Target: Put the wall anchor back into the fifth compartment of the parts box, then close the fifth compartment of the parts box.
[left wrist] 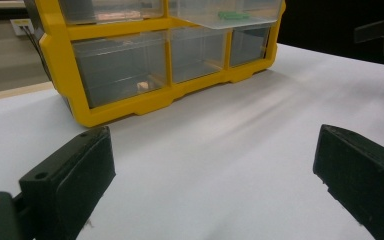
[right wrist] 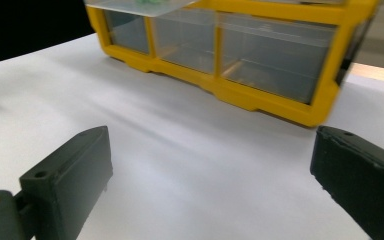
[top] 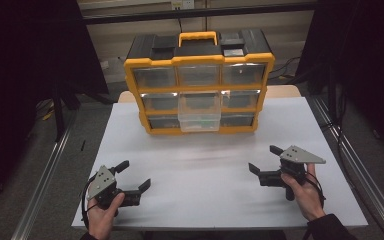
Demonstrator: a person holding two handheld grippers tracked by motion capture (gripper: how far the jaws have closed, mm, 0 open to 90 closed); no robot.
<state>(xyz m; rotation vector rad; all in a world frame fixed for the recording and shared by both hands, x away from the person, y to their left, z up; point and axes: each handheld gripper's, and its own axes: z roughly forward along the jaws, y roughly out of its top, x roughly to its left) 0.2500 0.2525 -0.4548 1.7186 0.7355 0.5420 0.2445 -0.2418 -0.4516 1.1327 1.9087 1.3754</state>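
White table (top: pixel 205 165), one nine-drawer organizer (top: pixel 199 82), one drawer (top: pixel 198 111) out, two grippers spread apart

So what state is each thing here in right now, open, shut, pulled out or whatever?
Left gripper: open, holding nothing, just above the table.
Right gripper: open, holding nothing.
Middle drawer: pulled out from the yellow cabinet, something green inside.
Other drawers: pushed in.
Carry handle: up on top of the cabinet.
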